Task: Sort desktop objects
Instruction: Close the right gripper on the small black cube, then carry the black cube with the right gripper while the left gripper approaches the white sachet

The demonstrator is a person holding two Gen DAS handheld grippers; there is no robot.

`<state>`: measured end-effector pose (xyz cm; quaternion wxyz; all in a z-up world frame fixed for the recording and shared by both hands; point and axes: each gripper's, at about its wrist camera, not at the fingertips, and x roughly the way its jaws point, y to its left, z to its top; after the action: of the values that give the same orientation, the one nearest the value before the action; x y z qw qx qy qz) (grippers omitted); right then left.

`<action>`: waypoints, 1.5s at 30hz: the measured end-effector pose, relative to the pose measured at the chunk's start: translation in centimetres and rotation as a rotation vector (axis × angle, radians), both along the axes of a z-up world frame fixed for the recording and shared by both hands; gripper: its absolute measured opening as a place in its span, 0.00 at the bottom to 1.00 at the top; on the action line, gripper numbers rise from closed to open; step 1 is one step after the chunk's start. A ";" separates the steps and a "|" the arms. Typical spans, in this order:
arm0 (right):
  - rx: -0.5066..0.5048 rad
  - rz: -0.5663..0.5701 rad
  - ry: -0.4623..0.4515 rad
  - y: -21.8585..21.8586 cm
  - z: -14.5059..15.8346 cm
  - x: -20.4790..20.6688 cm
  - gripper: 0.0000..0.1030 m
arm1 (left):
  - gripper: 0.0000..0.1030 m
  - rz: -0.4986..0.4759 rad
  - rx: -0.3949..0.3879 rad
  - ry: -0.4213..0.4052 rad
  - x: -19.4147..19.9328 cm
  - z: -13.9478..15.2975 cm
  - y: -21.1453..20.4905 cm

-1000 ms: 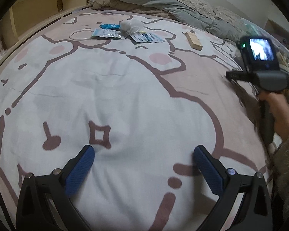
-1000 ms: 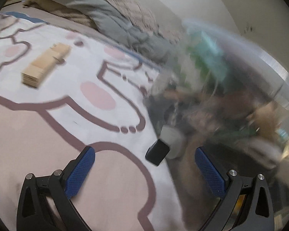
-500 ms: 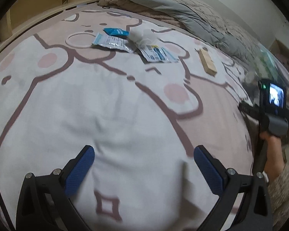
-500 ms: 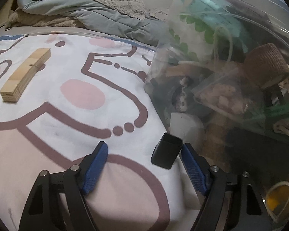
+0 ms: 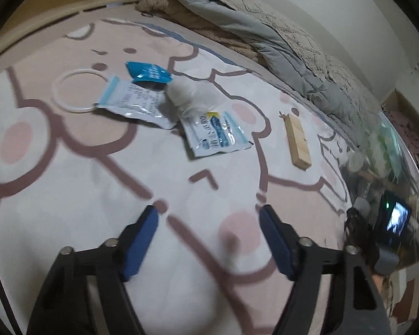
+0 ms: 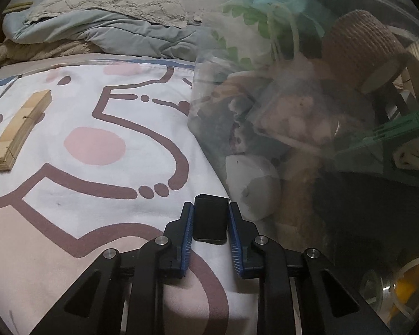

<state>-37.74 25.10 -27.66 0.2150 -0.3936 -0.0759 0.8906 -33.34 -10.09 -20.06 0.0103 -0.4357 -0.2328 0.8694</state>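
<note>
A small black box lies on the patterned bedspread against a clear storage bin. My right gripper is closing, and its blue pads press on both sides of the box. My left gripper hovers over the bedspread, its jaws closing with nothing between them. Ahead of it lie a white ring, a blue packet, two white sachets, a white wad and a wooden block. The wooden block also shows at the left of the right wrist view.
The clear bin at the bed's right edge is full of mixed items, among them a white lump and a rope-wound spool. A grey blanket is bunched along the far side. A wooden bed frame borders the far left.
My left gripper has travelled toward the packets and its jaws have narrowed. My right jaws have come in from wide apart onto the black box.
</note>
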 end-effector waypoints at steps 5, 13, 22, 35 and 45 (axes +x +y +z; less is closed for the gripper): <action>-0.016 0.038 0.030 -0.3 0.2 0.6 0.24 | 0.41 0.007 0.019 -0.002 -2.7 -1.3 -0.2; 0.034 0.139 0.042 -2.6 0.1 0.8 0.24 | 0.14 0.076 0.136 0.040 -6.6 -2.8 -2.0; 0.076 0.283 0.127 -5.2 1.2 2.8 0.24 | 0.03 0.104 0.241 0.063 -4.7 -3.6 -3.0; 0.218 0.476 0.220 -9.4 3.6 8.7 0.24 | 0.03 0.033 0.190 0.042 3.8 -3.0 -1.5; 0.053 0.496 0.211 -7.4 6.6 15.3 0.24 | 0.03 -0.065 0.055 0.030 11.1 -1.6 2.4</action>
<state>-22.42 17.67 -21.02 0.0074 -0.2623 -0.1706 0.9497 -22.21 -7.71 -21.62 0.0538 -0.4294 -0.2423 0.8684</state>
